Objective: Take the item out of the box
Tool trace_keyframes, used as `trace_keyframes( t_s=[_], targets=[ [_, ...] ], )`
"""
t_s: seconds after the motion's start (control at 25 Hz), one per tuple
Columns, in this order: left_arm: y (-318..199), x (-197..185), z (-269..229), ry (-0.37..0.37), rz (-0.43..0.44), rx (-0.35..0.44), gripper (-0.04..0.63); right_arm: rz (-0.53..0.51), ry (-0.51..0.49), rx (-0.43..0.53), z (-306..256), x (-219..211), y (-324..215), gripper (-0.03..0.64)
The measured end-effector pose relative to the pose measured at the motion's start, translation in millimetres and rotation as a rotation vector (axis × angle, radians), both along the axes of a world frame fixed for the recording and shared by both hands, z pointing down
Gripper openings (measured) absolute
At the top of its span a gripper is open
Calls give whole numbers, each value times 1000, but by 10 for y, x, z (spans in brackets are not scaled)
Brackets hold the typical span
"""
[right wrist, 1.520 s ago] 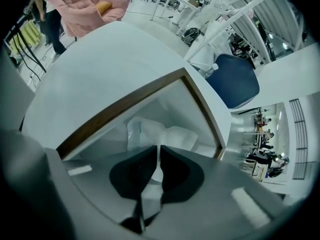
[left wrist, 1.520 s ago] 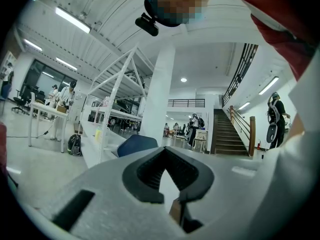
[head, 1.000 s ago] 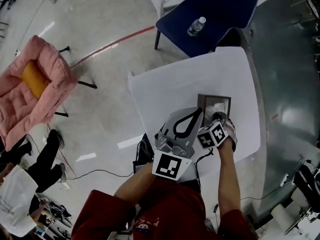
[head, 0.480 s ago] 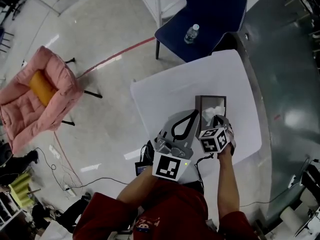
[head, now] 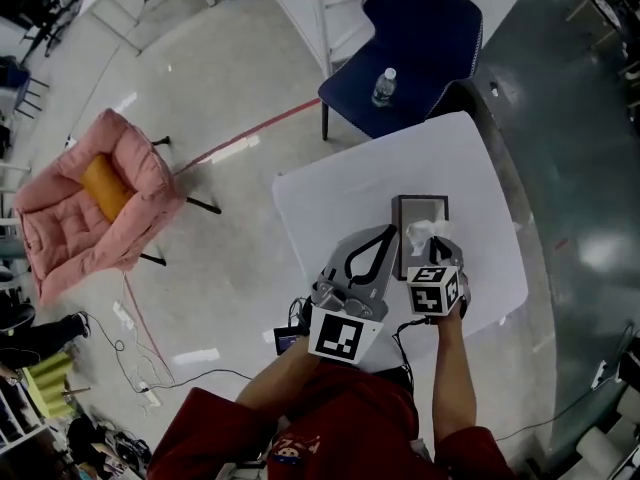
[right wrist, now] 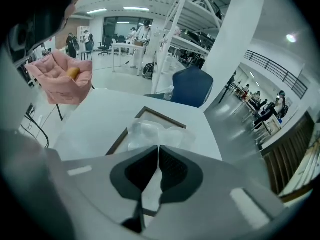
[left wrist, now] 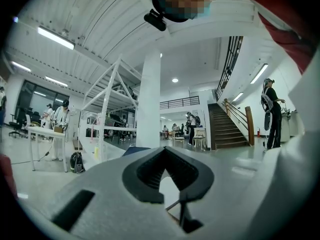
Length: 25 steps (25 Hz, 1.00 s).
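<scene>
A dark, open-topped box (head: 420, 200) lies on the white table (head: 340, 193). A crumpled white item in clear wrap (head: 427, 232) sticks up from the box's near end. My right gripper (head: 433, 245) is shut on it; in the right gripper view the wrap (right wrist: 152, 133) bulges just beyond the closed jaw tips (right wrist: 159, 147), with the box frame (right wrist: 164, 117) behind. My left gripper (head: 389, 232) rests beside the box's left wall, its jaws shut with nothing between them (left wrist: 163, 149).
A blue chair (head: 425, 28) with a water bottle (head: 385, 86) stands beyond the table's far edge. A pink cushioned chair (head: 95, 208) stands on the floor to the left, with cables (head: 140, 348) nearby. A grey strip runs along the table's right side.
The right gripper has drawn back a little toward me with the wrapped item, which now stands higher out of the box. The left gripper stays beside the box.
</scene>
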<state>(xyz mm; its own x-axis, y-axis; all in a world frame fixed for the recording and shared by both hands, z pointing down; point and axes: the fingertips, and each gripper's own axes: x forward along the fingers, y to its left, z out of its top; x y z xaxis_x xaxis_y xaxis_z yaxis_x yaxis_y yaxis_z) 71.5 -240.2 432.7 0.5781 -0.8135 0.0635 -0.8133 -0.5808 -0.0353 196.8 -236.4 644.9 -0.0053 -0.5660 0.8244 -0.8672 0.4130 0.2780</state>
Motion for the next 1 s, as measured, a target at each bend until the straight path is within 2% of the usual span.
trace_keyframes(
  t_s=[0.4, 0.92, 1.0],
  targets=[
    [206, 60, -295, -19, -8, 62, 2, 45, -80, 67, -373, 134, 205, 9],
    [416, 114, -688, -21, 26, 150, 2, 110, -227, 212, -1239, 167, 349, 9],
    [469, 102, -752, 7, 25, 157, 2, 111, -237, 238, -1366, 143, 377, 9]
  ],
)
